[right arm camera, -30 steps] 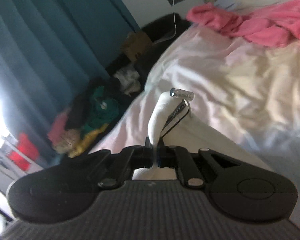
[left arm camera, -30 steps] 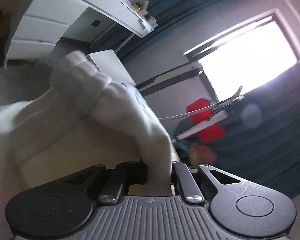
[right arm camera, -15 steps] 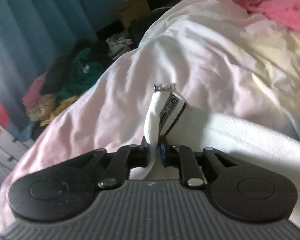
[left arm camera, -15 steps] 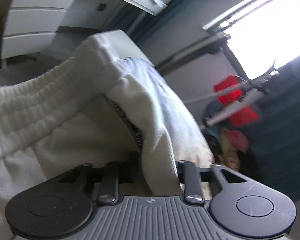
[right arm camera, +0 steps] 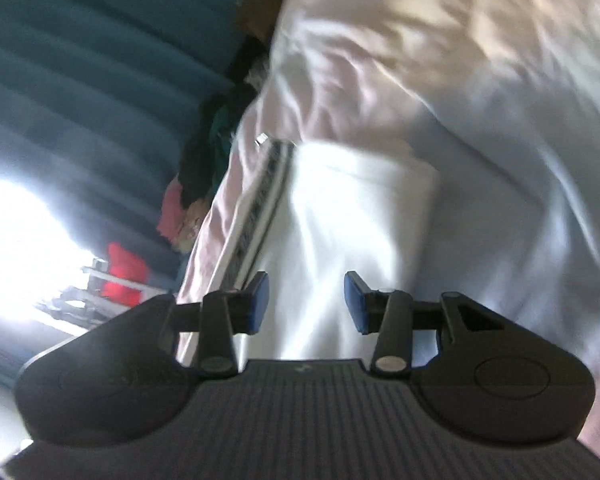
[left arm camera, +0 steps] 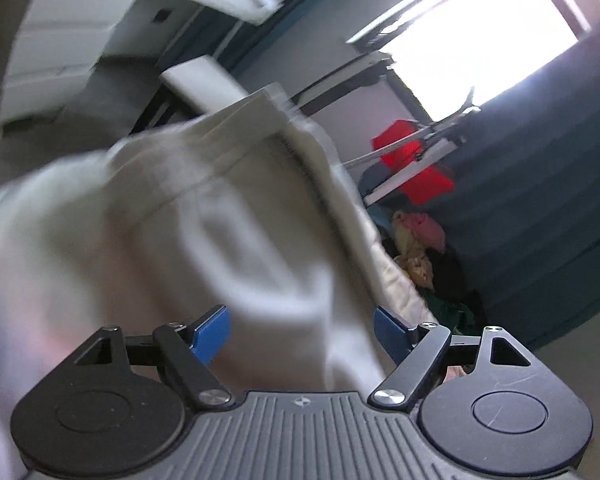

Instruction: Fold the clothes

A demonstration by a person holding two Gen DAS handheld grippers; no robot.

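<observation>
A white garment with a ribbed waistband and a dark striped side band lies on the bed. In the left wrist view the garment (left arm camera: 188, 216) fills the left and middle, blurred by motion. My left gripper (left arm camera: 302, 330) is open, with cloth lying between its blue pads but not pinched. In the right wrist view the garment (right arm camera: 340, 208) lies flat on the pale bedsheet (right arm camera: 480, 92), its striped band (right arm camera: 266, 188) running along its left edge. My right gripper (right arm camera: 306, 300) is open just above the cloth and holds nothing.
Teal curtains (left arm camera: 540, 216) and a bright window (left arm camera: 484, 32) are at the right. A white desk with drawers (left arm camera: 60, 40) stands at the upper left. A red object on a rack (left arm camera: 416, 160) and a pile of clothes (right arm camera: 204, 168) lie beside the bed.
Both grippers were shut on the white garment and have opened, letting it go. The garment has dropped flat onto the bed. Both views have swung and are blurred.
</observation>
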